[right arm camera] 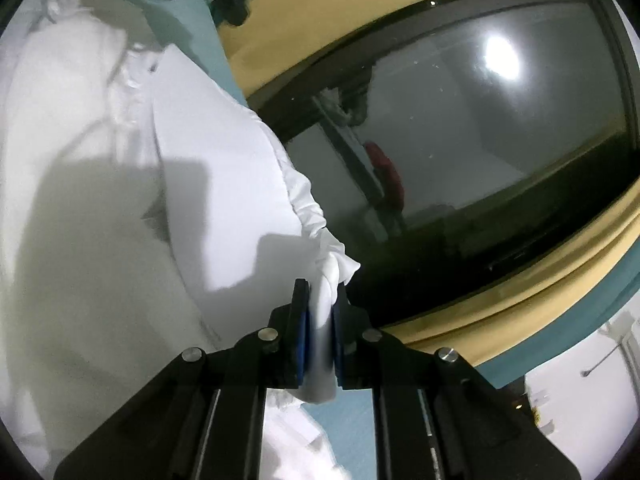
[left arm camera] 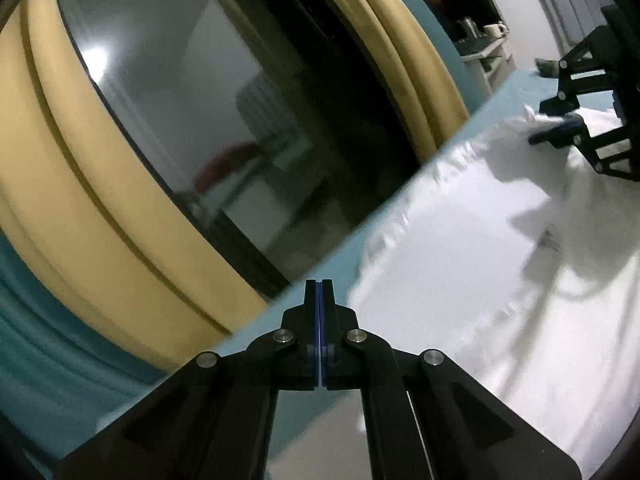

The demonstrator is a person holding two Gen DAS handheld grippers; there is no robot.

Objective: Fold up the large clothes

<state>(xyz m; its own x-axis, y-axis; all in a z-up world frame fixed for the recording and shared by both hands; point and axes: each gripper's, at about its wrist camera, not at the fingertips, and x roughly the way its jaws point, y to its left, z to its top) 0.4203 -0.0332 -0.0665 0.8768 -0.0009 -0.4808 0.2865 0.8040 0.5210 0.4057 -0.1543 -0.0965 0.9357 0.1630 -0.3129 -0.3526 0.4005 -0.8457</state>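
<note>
Teal surface [left arm camera: 516, 84] w/ big tan-framed dark window [left arm camera: 192, 120] along far edge. Right gripper [right arm camera: 320, 304] clamped on bunched ruffled edge of white garment [right arm camera: 120, 200]; left gripper [left arm camera: 319, 292] pressed together, nothing betw. pads, just left of garment's near edge. Garment spread across teal surface, wrinkled.

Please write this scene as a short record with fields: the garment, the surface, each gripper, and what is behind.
garment: white garment, spread out, with a gathered edge
surface: teal cover under it
right gripper: shut on a bunch of the gathered edge
left gripper: shut, holding nothing, over the teal cover beside the garment
behind: dark screen in a beige frame
</note>
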